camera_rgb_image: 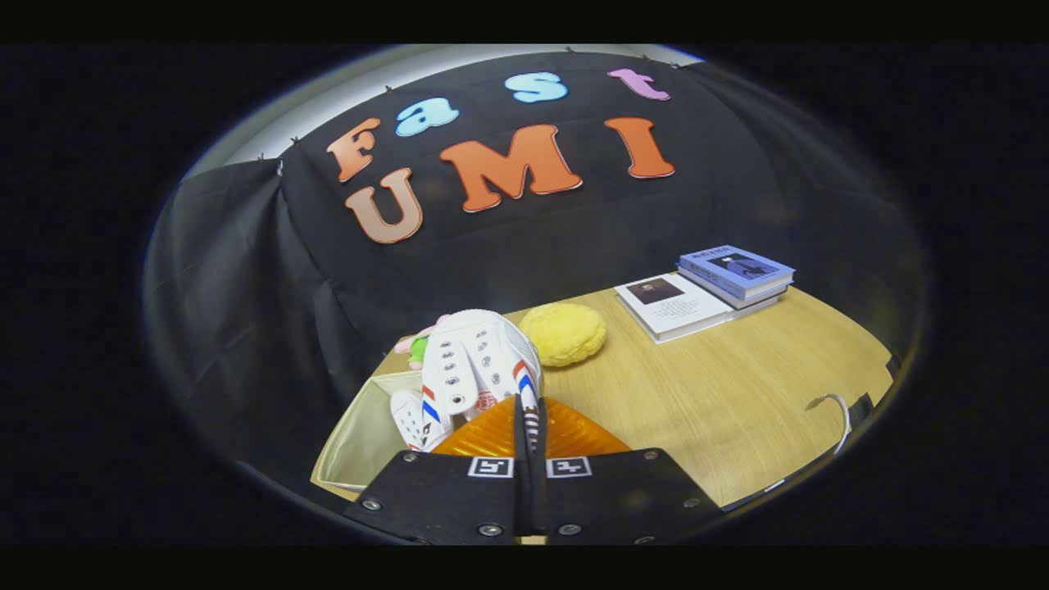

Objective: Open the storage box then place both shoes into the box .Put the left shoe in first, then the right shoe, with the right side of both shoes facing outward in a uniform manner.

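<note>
Black cloth drapes the booth behind a light wooden table (pixel 737 393). On that table, nearest to me, sits a cream fabric storage box (pixel 361 434) with its top open. My gripper (pixel 529 426) reaches forward over its near edge, and my two fingers are drawn together with barely a slit between them. They are pinched on the edge of a white sneaker (pixel 475 360) that has metal lace eyelets and red and blue stripes on its side. It stands steeply tilted above the open box, its laced top turned toward me. A second white sneaker (pixel 414 422) with the same stripes lies lower, inside the box, just beside the first and partly hidden by it. An orange ribbed translucent piece (pixel 574 434) spreads on both sides of my fingers, close under them; I cannot tell what it belongs to.

Beyond the shoes, a fluffy yellow round cushion (pixel 564 333) rests on the table. A small pink and green toy (pixel 418 348) peeks out behind the held sneaker, mostly hidden. Farther off lie a white book (pixel 674 306) flat on the wood and, touching it, a short stack of books with a blue cover (pixel 737 274) on top. A thin white cable (pixel 836 414) curls near the table's far edge.
</note>
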`<state>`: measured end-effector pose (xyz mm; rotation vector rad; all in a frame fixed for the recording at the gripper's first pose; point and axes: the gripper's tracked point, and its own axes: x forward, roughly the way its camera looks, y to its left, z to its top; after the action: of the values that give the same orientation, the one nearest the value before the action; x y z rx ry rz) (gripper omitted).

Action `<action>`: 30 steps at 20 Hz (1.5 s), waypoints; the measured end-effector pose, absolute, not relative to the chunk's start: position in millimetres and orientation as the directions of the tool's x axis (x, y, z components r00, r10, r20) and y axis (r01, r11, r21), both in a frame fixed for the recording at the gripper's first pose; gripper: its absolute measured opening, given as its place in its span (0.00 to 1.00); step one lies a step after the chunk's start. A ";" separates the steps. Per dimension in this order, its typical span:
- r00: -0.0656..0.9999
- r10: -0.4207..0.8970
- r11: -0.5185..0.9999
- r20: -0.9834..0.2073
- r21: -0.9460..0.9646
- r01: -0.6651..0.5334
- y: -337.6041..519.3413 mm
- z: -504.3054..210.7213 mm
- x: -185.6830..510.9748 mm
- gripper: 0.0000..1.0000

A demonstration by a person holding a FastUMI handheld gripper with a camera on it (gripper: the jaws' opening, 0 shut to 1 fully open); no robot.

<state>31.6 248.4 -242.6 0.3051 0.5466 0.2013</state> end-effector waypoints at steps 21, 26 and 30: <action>0.787 0.275 0.957 -0.553 0.237 -0.168 329.2 -295.1 27.5 0.04; 0.776 0.272 0.960 -0.569 0.214 -0.180 327.7 -298.3 21.4 0.06; 0.799 0.303 0.948 -0.519 0.252 -0.196 328.1 -272.6 25.3 0.54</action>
<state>25.3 328.1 -272.6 0.1895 0.5866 0.2693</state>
